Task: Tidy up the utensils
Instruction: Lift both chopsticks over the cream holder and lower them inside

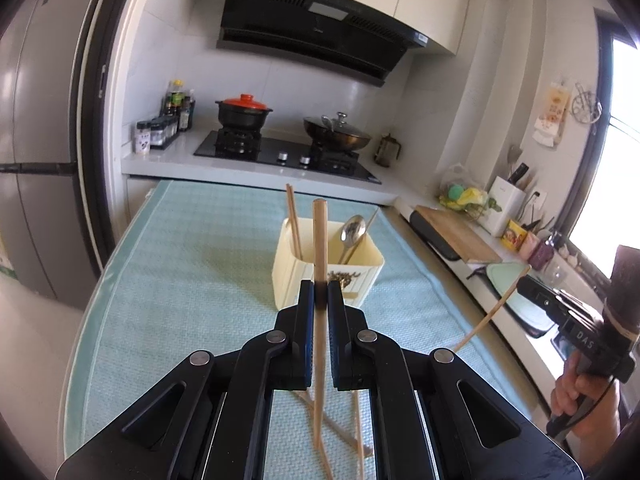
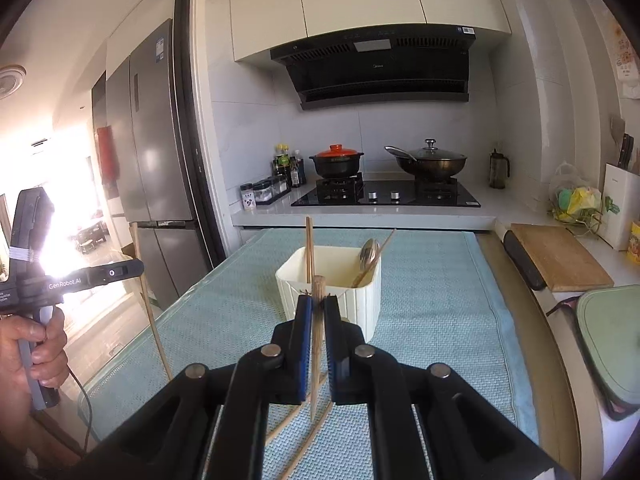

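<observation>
Work surface: a table covered by a pale blue-green woven cloth, its far edge butting against the white kitchen counter.

Landmark: cream utensil holder, upright on the cloth towards its far end.
- Inside the holder: a metal spoon leaning to its right side, a pair of wooden chopsticks standing at its left side.
- Nearer than the holder, flat on the cloth: several loose chopsticks, crossed over one another.
- Above the cloth, nearer than the holder: left gripper, jaws closed on one chopstick held almost upright.
- Same zone, to the right: right gripper, jaws pinched on a second chopstick, also near vertical.

Room, beyond the holder: black gas hob carrying a black pot with an orange lid and a lidded wok; black extractor hood above; condiment bottles to the left of the hob.
Left of the holder: grey refrigerator past a dark door frame.
Right of the holder: wooden cutting board on the side counter, knife block beyond it.

Clearance: bare cloth lies on all sides of the holder; the cloth's left edge meets open floor, its right edge runs beside the side counter.
</observation>
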Tool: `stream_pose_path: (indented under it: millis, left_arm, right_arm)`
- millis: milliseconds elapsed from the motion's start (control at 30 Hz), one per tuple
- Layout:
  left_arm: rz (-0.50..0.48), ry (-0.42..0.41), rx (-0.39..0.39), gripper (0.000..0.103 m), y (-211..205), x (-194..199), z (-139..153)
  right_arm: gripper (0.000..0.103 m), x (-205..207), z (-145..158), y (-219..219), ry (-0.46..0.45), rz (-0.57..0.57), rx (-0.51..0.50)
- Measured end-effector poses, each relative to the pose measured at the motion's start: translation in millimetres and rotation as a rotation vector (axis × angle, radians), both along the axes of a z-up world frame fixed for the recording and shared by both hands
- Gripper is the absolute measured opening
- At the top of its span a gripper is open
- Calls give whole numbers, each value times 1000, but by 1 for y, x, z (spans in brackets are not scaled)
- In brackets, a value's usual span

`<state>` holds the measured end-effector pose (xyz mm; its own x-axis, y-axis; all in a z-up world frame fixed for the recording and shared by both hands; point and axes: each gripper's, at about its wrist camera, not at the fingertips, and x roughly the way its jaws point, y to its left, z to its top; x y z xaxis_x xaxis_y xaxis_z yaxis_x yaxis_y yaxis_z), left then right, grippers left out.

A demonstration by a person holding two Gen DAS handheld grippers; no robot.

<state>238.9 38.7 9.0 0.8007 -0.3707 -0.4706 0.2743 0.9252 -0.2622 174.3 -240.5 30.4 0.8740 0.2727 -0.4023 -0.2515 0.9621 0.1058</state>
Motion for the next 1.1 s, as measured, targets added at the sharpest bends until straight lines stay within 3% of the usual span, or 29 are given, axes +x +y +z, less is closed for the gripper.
stream_pose_path:
  millis: [733, 1100]
  left_arm:
    - [-42, -115, 37, 4, -30, 22, 41]
    - [-60, -169, 30, 4, -46, 62, 76]
  right_arm:
    - [7, 23, 43, 7, -61, 44, -3]
    - [7, 60, 72, 18, -97, 65, -17]
